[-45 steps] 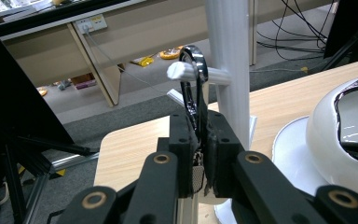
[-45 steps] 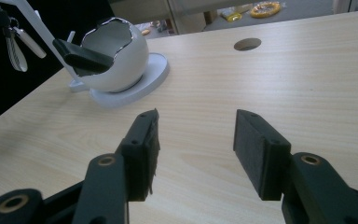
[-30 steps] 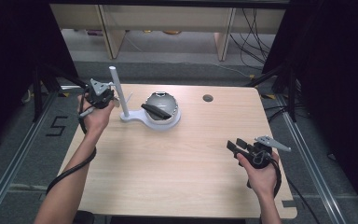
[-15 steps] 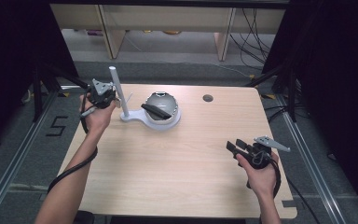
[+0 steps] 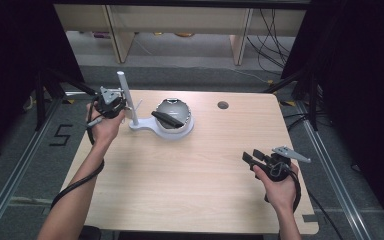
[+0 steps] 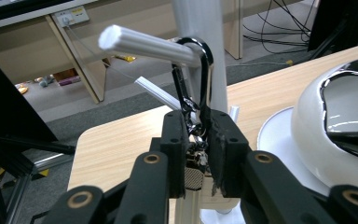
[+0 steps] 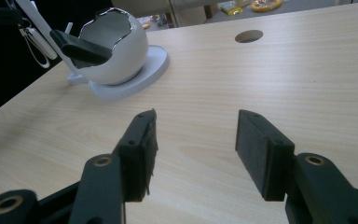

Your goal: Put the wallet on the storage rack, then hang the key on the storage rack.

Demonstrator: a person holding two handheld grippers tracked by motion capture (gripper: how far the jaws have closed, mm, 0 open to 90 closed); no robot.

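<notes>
A white stand with an upright post (image 5: 126, 97) and a side peg (image 6: 144, 44) stands at the table's far left. A black carabiner (image 6: 207, 70) with a key ring hangs hooked over that peg. My left gripper (image 5: 123, 105) (image 6: 197, 130) is at the post. Its jaws have just been opening, but the pads still lie against the carabiner's lower end. On the stand's round base (image 5: 145, 126) sits a white egg-shaped bowl (image 5: 172, 115) (image 7: 121, 51) with a dark flat piece (image 5: 167, 119) (image 7: 81, 49) across its mouth. My right gripper (image 5: 252, 157) (image 7: 196, 149) hovers open near the table's right front, nothing between its pads.
A round cable hole (image 5: 223, 105) (image 7: 249, 35) lies in the tabletop at the back right. Wooden shelving and loose cables (image 5: 270, 30) are behind the table. Dark frame legs (image 5: 50, 85) flank the left side. Bare wood (image 5: 180, 170) spans the middle and front.
</notes>
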